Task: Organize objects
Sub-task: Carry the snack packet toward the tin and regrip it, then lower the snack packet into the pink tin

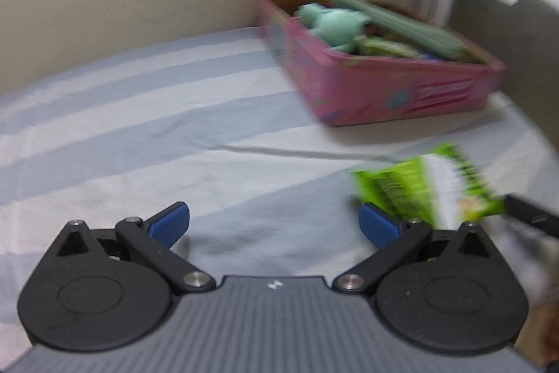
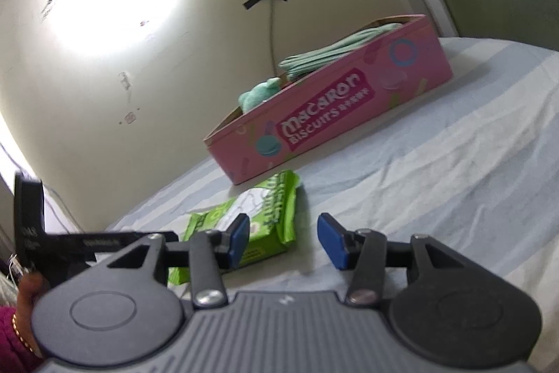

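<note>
You held the right gripper (image 2: 283,240) low over the bed, tilted slightly down, with its jaws standing partly apart and nothing between them. The flat green-and-white foil snack packet (image 2: 251,222) lay on the blue-and-white striped bedsheet (image 2: 436,191), just ahead of the left blue pad (image 2: 239,238) and outside the gap, so the pads did not press on it. That position suggested a packet lying free on the bed, not a gripped one.

You held the left gripper (image 1: 274,224) further back, pitched more steeply down, its jaws wide and empty. From its view the same packet (image 1: 429,187) appeared just beyond the right-hand pad, blurred, with part of the other gripper's black body behind it.

The pink cardboard biscuit box (image 2: 332,124) stood open-topped on the sheet close to the wall, just beyond the packet. It already held a mint-green soft toy (image 2: 256,95) and a long folded pale-green cloth (image 2: 335,53), so it probably served as the collecting container.

The packet looked thin, crinkled and light, bright lime green with a white panel and dark print. It lay slightly skewed, one corner towards the box. Judged from this, the packet remained to be boxed.
</note>
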Motion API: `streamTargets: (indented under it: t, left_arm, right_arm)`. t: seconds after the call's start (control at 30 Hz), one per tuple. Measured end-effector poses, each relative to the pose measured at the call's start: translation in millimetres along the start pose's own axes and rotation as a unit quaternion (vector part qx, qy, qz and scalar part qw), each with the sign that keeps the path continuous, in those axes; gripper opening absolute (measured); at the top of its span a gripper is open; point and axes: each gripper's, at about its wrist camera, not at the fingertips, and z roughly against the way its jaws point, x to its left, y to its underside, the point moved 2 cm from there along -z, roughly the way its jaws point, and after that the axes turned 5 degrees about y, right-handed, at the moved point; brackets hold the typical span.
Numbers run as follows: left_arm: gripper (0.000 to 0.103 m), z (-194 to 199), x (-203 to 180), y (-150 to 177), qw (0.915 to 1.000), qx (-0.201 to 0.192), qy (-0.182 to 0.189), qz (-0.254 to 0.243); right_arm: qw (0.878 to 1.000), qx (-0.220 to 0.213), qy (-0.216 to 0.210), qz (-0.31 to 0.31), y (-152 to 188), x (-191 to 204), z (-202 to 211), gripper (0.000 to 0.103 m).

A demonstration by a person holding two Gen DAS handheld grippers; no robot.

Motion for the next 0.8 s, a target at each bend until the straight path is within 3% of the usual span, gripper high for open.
streamTargets:
  t: [0.07, 0.17, 0.27, 0.3, 0.37, 0.4, 0.43, 0.47, 0.67, 0.8]
  left_arm:
    - [0.103, 2.4, -8.0, -2.0, 0.9985, 0.009, 0.055, 0.003]
    - [0.103, -0.7, -25.0, -2.5, 0.9948, 0.02, 0.1, -0.001]
    - [0.086, -19.3, -41.3, 1.6, 0.9911, 0.051, 0.122, -0.015]
    - [0.087, -25.5, -45.2, 4.6, 0.9903, 0.057, 0.124, -0.023]
    - [0.084, -27.3, -57.1, 8.7, 0.9907, 0.038, 0.117, -0.057]
    - [0.08, -28.2, -62.3, 9.8, 0.9902, 0.036, 0.117, -0.067]
    - [0.069, -29.6, -65.7, 9.0, 0.989, 0.035, 0.124, -0.073]
    - [0.067, -29.5, -69.3, 7.2, 0.9888, 0.033, 0.122, -0.078]
    - [0.066, -15.2, -69.9, -28.2, 0.9873, -0.014, 0.132, -0.086]
    - [0.066, 3.3, -75.7, -59.8, 0.9826, -0.074, 0.132, -0.108]
  right_arm:
    - [1.0, 0.0, -0.008, 0.011, -0.1, 4.4, -0.5, 0.048]
    - [0.999, 0.001, -0.004, 0.032, 1.7, 13.1, -4.3, 0.051]
    - [0.998, 0.021, 0.008, 0.051, 4.8, 17.9, -15.2, 0.05]
    - [0.998, 0.03, 0.01, 0.057, 6.6, 19.8, -19.6, 0.05]
    - [0.997, 0.031, 0.009, 0.076, 10.1, 27.0, -22.9, 0.04]
    - [0.996, 0.029, 0.012, 0.085, 11.8, 30.7, -24.0, 0.035]
    - [0.995, 0.032, 0.011, 0.092, 13.4, 33.3, -25.4, 0.02]
    - [0.995, 0.037, 0.002, 0.095, 14.5, 35.6, -27.1, 0.018]
    - [0.991, -0.033, 0.011, 0.128, -4.7, 52.2, -15.4, 0.017]
    - [0.986, -0.089, 0.006, 0.143, -33.7, 62.9, -7.3, 0.017]
